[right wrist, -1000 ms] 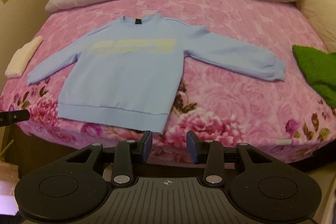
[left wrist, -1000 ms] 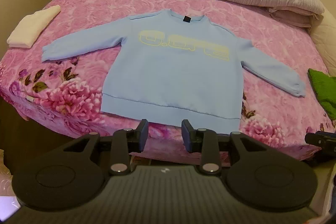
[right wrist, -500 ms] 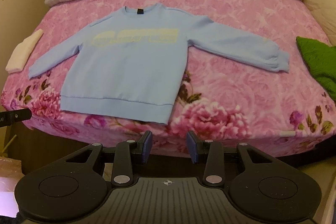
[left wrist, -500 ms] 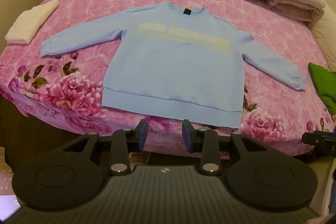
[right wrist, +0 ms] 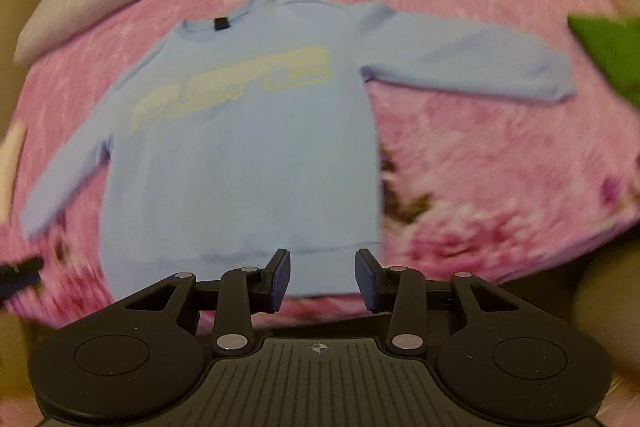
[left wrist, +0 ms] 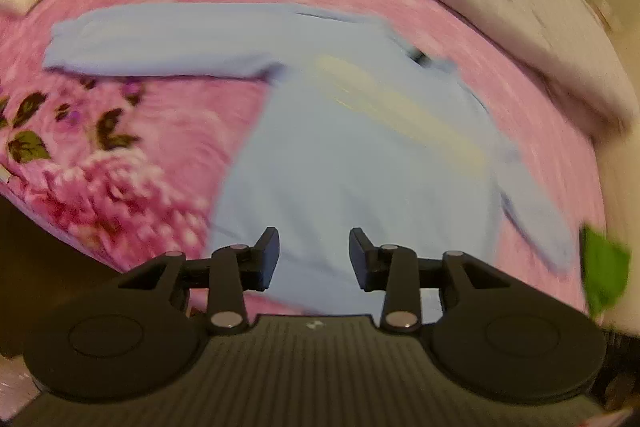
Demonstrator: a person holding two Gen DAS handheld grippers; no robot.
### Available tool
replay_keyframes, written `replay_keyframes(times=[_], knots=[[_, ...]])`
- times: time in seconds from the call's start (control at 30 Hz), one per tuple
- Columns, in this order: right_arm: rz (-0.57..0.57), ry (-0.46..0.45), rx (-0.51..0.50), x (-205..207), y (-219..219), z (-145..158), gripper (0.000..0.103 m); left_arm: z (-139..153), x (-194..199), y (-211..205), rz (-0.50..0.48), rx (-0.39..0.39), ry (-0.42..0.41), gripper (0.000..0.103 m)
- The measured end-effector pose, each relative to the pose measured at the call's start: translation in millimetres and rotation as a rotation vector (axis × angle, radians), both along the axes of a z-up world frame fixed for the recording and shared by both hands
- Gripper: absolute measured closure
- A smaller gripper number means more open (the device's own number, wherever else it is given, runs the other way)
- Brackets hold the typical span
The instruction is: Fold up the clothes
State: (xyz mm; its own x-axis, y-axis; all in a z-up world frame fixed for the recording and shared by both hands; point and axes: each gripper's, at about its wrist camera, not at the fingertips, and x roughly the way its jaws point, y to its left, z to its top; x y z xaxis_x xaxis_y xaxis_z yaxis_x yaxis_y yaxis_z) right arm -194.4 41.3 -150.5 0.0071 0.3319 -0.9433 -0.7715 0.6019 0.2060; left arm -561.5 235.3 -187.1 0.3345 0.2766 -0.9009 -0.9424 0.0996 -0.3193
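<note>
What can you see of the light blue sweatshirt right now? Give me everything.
The light blue sweatshirt lies flat, front up, on the pink floral bedspread, both long sleeves spread outward. It looks like soft fleece, with a crew neck, a small dark neck tag, blurred pale yellow chest lettering and a ribbed hem band nearest the cameras. Nothing is folded yet. The left gripper and right gripper are open above its hem, gripping nothing.

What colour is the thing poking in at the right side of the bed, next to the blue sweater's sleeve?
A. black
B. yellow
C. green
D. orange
C: the green cloth lies at the right edge of the pink bedspread, just past the cuff of the blue sweater.
</note>
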Motion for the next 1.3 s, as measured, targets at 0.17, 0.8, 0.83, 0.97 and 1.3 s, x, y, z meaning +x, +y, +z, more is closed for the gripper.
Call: replay_keyframes(times=[0.17,0.8,0.83,0.97,1.3], knots=[[-0.121,0.029,-0.056,-12,58,-36,0.063,-41,-46,59,0.051,-0.029,0.029,0.069],[-0.089,-0.08,0.149,57,95,-175,0.063,-182,-182,105,0.812,0.193,-0.289,0.065],[-0.1,-0.089,0.178,62,90,-177,0.063,-184,-187,106,0.825,0.221,-0.311,0.065],[-0.134,-0.12,0.295,68,67,-184,0.063,-194,-208,105,0.849,0.348,-0.339,0.063],[-0.264,-0.078,0.38,50,-7,-171,0.063,-179,-207,143,0.745,0.399,-0.232,0.097]])
